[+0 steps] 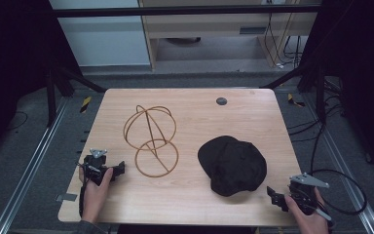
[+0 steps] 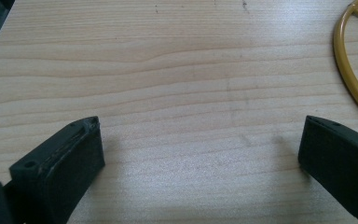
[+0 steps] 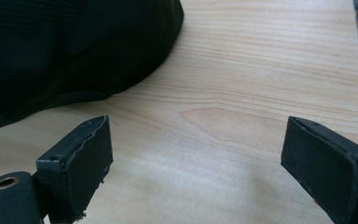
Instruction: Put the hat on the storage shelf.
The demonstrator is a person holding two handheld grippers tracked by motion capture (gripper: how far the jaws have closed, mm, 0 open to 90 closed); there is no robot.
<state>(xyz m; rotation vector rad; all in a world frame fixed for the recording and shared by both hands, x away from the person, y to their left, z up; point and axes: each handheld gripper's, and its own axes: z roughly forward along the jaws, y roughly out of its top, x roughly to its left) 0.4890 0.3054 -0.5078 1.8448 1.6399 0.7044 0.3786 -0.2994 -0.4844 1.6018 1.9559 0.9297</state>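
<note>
A golden wire hat stand (image 1: pixel 136 158) with a round base ring stands left of the table's middle. To its right a black cap (image 1: pixel 233 165) lies flat on the wood. My left gripper (image 1: pixel 121 167) rests near the front left, jaws wide apart and pointing at the stand. In the left gripper view the left gripper (image 2: pixel 200 140) holds nothing, and the stand's base ring (image 2: pixel 338 51) curves past the right jaw. My right gripper (image 1: pixel 272 194) sits at the front right, just off the cap. It is open (image 3: pixel 196 144), with the cap (image 3: pixel 65 51) ahead on the left.
A small dark disc (image 1: pixel 221 101) is set in the wooden table (image 1: pixel 185 195) near its far edge. Cables (image 1: pixel 341 195) trail off the table's right side. Metal frame rails (image 1: pixel 29 161) run along both sides on the floor.
</note>
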